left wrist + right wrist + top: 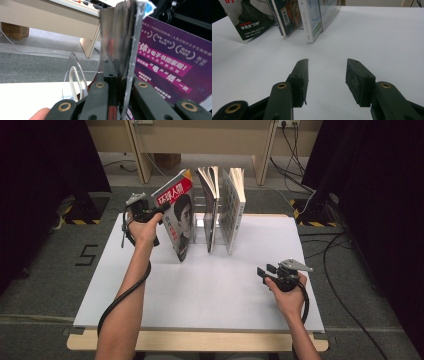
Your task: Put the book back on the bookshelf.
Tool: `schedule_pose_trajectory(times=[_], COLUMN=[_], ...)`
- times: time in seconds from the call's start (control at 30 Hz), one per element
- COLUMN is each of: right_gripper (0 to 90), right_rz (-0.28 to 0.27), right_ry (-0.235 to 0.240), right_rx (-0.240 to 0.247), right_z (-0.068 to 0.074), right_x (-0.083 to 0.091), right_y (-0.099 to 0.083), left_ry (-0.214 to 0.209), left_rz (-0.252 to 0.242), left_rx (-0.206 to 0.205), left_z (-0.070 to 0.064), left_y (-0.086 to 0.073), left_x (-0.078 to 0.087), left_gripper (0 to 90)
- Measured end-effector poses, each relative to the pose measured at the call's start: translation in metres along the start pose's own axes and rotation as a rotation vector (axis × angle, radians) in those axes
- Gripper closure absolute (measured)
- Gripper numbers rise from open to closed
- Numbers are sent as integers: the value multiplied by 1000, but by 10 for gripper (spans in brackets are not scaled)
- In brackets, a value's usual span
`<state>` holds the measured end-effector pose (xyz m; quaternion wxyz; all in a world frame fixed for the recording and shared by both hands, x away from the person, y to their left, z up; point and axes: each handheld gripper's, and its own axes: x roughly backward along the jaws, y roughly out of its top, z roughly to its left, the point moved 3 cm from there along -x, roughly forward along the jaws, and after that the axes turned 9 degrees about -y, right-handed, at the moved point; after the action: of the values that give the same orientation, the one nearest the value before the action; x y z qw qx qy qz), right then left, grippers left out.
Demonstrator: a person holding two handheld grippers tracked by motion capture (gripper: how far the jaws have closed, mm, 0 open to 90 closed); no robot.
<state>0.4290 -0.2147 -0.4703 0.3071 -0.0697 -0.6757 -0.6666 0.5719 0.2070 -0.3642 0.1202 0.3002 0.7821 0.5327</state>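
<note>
Leaning to the left at the end of the row, the thin red-and-black magazine with a portrait cover [178,215] stands on the white table board [210,290], its upper edge clamped between the closed jaws of the left gripper [161,210]. To move it well, I think the grip should stay firm and the magazine be lifted straight, clear of the two neighbouring upright books [222,207]. The right gripper [327,75] waits open over bare board; how the clear stand [75,72] holds the books is hard to see.
</note>
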Motion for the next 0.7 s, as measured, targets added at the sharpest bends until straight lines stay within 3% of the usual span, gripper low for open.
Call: schedule_pose_trajectory(times=[0.1, 0.33, 0.63, 0.7], right_gripper=[537, 538, 538, 538], right_rz=[1, 7, 6, 9], right_ry=[0, -2, 0, 4], right_rx=[3, 2, 1, 0], right_z=[0, 0, 0, 1], right_x=[0, -1, -1, -2], right_y=[0, -1, -1, -2], left_ry=[13, 34, 51, 52], left_rz=[7, -49, -118, -133], left_rx=[-40, -208, -295, -287], left_z=[-2, -18, -20, -19], left_y=[2, 5, 7, 7], left_x=[0, 3, 2, 1], left_gripper=[865, 867, 867, 867])
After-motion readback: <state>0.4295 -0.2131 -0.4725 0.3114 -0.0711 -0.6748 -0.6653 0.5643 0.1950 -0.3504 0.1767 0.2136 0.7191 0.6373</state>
